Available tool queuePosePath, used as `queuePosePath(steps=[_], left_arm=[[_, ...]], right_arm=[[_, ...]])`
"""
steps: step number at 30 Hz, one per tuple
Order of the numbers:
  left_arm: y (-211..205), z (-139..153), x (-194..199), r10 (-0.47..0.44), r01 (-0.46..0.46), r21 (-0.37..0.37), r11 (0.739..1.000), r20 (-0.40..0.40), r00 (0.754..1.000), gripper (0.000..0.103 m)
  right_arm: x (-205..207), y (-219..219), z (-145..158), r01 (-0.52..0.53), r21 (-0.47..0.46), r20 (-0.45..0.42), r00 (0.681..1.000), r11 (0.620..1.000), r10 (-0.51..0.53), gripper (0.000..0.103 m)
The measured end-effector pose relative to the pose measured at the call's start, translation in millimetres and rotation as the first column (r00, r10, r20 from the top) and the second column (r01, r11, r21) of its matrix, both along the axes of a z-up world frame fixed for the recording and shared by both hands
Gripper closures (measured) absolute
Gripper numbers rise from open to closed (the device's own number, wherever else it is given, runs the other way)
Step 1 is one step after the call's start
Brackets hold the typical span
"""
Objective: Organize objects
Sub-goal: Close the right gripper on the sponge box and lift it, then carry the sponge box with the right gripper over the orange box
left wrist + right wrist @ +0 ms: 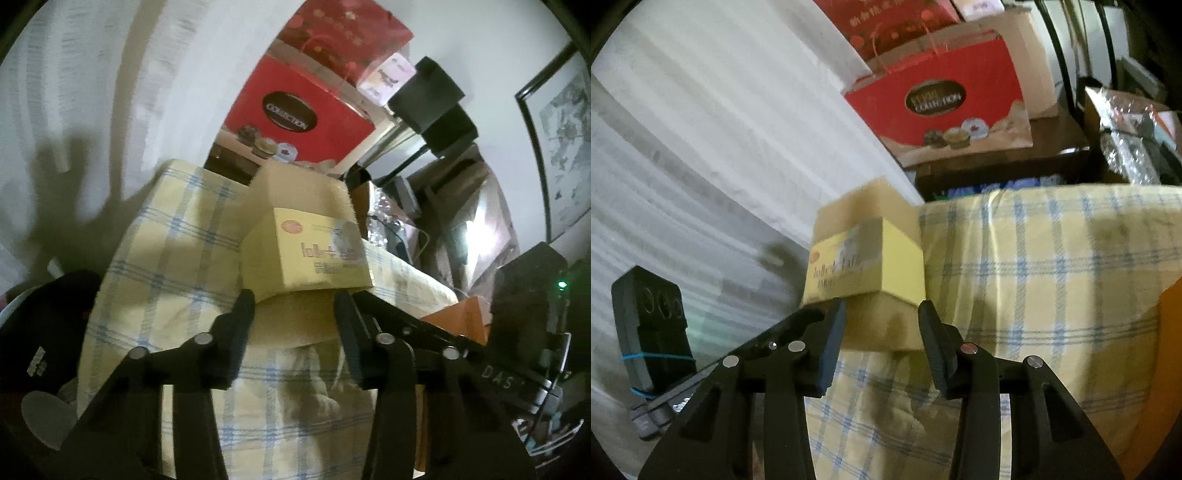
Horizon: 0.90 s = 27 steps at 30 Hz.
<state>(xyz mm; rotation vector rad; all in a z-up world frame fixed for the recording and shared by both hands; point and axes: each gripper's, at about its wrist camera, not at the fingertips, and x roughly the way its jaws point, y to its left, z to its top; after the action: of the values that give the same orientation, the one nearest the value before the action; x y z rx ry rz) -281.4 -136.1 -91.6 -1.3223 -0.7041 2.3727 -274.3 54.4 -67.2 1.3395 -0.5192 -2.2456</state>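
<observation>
A yellow printed box (306,254) (868,266) stands between brown cardboard parts above and below it, on a yellow and blue plaid cloth (166,258) (1052,277). My left gripper (294,299) has its pads against the two sides of the lower brown cardboard part (295,321). My right gripper (882,306) clamps the same brown part (882,328) from a neighbouring side. One of the right gripper's fingers (406,323) shows just right of the left one. One of the left gripper's fingers (783,330) shows at the left in the right wrist view.
A red "COLLECTION" gift bag (295,114) (938,107) stands behind on a dark shelf, under another red box (343,33). Black boxes (436,96), a framed picture (561,147), an orange box (458,321) and clutter lie right. A black block with blue bands (653,325) leans left, by the white wall.
</observation>
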Motion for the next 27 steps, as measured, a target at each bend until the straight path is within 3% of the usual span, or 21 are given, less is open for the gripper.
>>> queuePosePath(steps=[3, 10, 20, 27], left_arm=[[3.7, 3.2, 2.8, -0.008, 0.007, -0.021, 1.000, -0.016, 1.000, 0.070], [7.9, 18.0, 20.6, -0.006, 0.005, -0.012, 1.000, -0.045, 0.999, 0.070], [43.4, 72.9, 55.8, -0.052, 0.052, -0.005, 0.999, -0.128, 0.990, 0.070], [95.1, 107.6, 78.5, -0.132, 0.134, 0.003, 0.991, -0.158, 0.979, 0.070]], right_arm=[[0.9, 0.4, -3.7, -0.003, -0.040, 0.020, 1.000, 0.999, 0.004, 0.064], [13.7, -1.4, 5.5, -0.016, -0.027, 0.011, 1.000, 1.000, 0.016, 0.069], [55.7, 25.4, 51.5, -0.006, -0.039, -0.069, 0.998, 0.999, 0.003, 0.069], [94.3, 68.3, 85.9, 0.038, -0.039, -0.128, 0.991, 0.999, -0.043, 0.069]])
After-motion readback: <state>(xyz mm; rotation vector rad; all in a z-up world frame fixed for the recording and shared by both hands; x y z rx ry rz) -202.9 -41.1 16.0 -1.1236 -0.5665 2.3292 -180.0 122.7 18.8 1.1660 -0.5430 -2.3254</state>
